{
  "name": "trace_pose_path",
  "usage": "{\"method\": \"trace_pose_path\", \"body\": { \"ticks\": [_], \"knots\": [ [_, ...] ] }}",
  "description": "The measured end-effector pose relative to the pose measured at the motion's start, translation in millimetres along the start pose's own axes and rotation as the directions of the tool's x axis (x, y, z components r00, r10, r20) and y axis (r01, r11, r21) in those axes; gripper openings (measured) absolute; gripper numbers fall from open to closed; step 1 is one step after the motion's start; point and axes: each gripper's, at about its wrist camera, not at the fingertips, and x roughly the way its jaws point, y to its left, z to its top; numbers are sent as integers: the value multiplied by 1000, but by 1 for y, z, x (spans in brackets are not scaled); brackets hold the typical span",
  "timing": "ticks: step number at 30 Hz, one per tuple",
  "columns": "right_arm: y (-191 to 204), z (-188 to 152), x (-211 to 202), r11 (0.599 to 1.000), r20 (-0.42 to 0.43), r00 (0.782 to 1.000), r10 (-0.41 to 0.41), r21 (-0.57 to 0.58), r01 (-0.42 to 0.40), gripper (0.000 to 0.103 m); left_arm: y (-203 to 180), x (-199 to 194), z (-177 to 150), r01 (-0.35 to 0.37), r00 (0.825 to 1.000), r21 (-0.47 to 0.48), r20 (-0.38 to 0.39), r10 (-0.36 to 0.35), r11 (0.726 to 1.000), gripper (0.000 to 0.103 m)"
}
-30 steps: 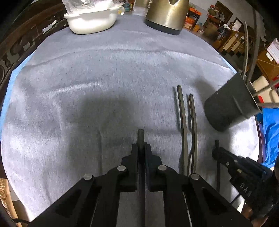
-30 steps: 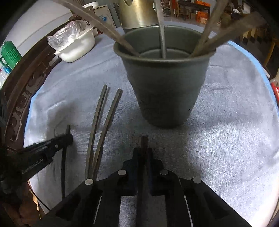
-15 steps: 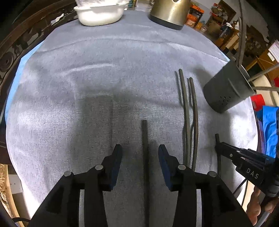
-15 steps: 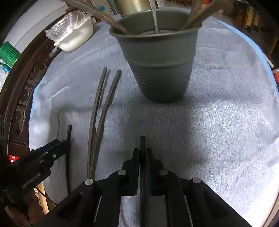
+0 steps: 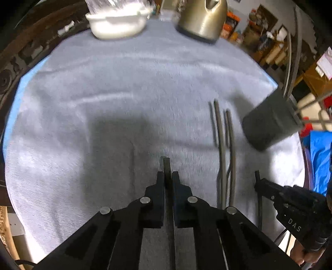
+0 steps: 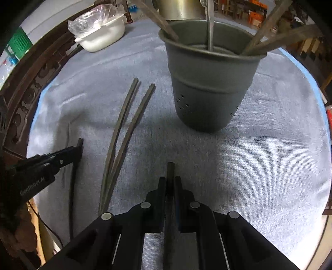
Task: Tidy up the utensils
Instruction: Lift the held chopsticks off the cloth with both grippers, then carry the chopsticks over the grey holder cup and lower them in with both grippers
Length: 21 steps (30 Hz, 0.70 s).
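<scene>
**Two grippers, one dark chopstick clamped in each**

The left gripper [image 5: 168,176] has its jaws pressed together on a single dark chopstick [image 5: 166,164], whose blunt end pokes out just past the fingertips toward the far side of the table. The right gripper [image 6: 169,182] is likewise closed tight on one dark stick [image 6: 170,168], its tip showing just beyond the pads. Both point steeply down at the grey towel [image 5: 124,93] that covers the table.

Count of loose sticks on the towel: two, a pair of chopsticks [image 6: 124,128] lying between the two grippers, crossing at their near ends and spreading apart toward the far side. That makes four sticks outside the holder, two held and two lying.

Far right of the pair stands one dark grey utensil holder [image 6: 209,83], upright, with small holes low in its wall. Four utensils lean in it: three brown sticks and one metal handle.

At the far edge sit one white dish [image 6: 101,35] with clear plastic in it, on the left, and one brass-coloured kettle [image 5: 202,18] to its right.

Writing: the left gripper's body, seen from the right wrist, reads "GenRobot.AI" [image 6: 32,187]; the right gripper's body, seen from the left wrist, shows "DAS" [image 5: 294,225].
</scene>
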Motion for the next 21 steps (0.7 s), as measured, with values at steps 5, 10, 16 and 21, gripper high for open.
{"method": "trace_pose_path", "body": {
  "ticks": [5,10,16,21],
  "knots": [
    [1,9,-36,998,142,988,54,7,-56,8,-3,-43,12,14,990,-25,143,-10,1000,7],
    [2,11,-79,993,322,940,114,-1,-120,8,-15,-99,20,10,944,-12,330,-5,1000,6],
    [4,2,-120,981,488,854,180,-21,-195,8,-27,-147,20,-46,876,0,480,40,999,6],
    [7,-5,-136,979,556,811,185,-31,-202,8,-35,-164,12,-81,855,7,514,65,997,6]
  ]
}}
